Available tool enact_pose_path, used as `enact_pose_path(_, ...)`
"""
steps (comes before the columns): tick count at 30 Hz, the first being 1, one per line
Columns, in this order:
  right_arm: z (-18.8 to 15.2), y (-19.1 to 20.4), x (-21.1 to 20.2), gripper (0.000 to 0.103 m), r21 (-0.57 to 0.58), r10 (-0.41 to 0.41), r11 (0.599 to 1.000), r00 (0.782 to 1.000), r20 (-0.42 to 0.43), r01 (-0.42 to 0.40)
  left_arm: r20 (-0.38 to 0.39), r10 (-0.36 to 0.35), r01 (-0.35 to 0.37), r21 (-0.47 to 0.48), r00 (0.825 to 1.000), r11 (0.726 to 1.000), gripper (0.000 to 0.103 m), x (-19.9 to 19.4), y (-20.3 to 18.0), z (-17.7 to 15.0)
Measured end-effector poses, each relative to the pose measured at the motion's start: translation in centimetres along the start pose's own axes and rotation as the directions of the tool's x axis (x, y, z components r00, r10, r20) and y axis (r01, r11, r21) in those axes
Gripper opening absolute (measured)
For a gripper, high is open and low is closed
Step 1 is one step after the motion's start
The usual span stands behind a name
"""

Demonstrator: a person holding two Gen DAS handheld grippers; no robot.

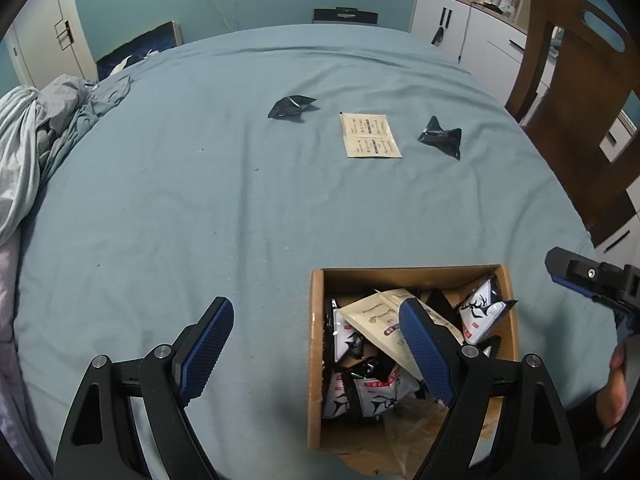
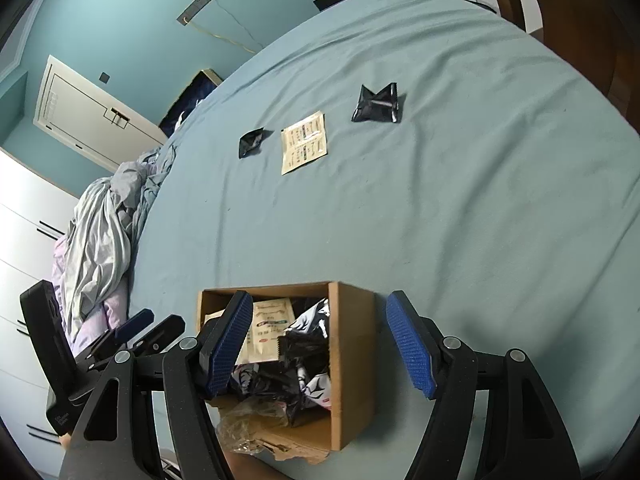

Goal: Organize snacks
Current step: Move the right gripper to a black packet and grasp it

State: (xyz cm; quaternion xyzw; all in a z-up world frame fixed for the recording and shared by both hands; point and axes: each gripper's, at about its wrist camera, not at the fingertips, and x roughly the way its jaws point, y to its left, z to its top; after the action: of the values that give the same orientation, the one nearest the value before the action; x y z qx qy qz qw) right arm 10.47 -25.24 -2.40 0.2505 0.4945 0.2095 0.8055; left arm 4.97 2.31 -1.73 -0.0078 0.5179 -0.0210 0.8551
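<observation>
three packets [image 1: 370,135] on bed, box [image 1: 316,360] filled

An open brown cardboard box [image 1: 412,276] sat near the bed's front edge, stuffed with black-and-white and beige snack packets. Farther in lay a flat beige sachet [image 1: 370,136] between two crumpled black wrappers [image 1: 292,107].

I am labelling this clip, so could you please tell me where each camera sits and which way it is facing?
Left wrist: on the left gripper, looking down its open fingers at the blue bedsheet and cardboard box; the right gripper and a hand show at right.
Right wrist: on the right gripper, open and empty, tilted, over the box; the left gripper shows at left.
Shared: the box, two black packets, one beige sachet.
</observation>
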Motion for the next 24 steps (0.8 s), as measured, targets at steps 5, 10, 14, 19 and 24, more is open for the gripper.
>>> enact_pose_path(5,1.5,-0.3,2.0,0.069,0.006,0.014,1.000,0.998,-0.069,-0.013,-0.029,-0.015,0.015,-0.004,0.999,1.000,0.086,0.7,0.0,0.1)
enact_pose_path(10,4.0,-0.6,4.2,0.069,0.007,0.014,1.000,0.995,-0.098,-0.013,-0.034,-0.034,0.034,-0.012,0.999,0.999,0.086,0.8,0.0,0.4)
enact_pose_path(14,7.0,-1.3,5.4,0.069,-0.013,-0.019,1.000,0.998,-0.062,0.018,-0.036,-0.052,0.052,-0.004,0.998,0.999,0.086,0.9,-0.4,0.6)
enact_pose_path(19,9.6,-2.3,6.9,0.069,-0.013,-0.076,0.997,0.997,-0.009,0.076,0.019,-0.009,0.007,0.090,1.000,0.996,0.086,0.2,-2.2,0.9)
enact_pose_path(24,11.6,-3.0,8.4,0.069,-0.014,-0.112,0.994,0.993,0.045,0.113,0.043,0.001,-0.007,0.151,0.999,0.988,0.092,0.2,-3.6,1.1)
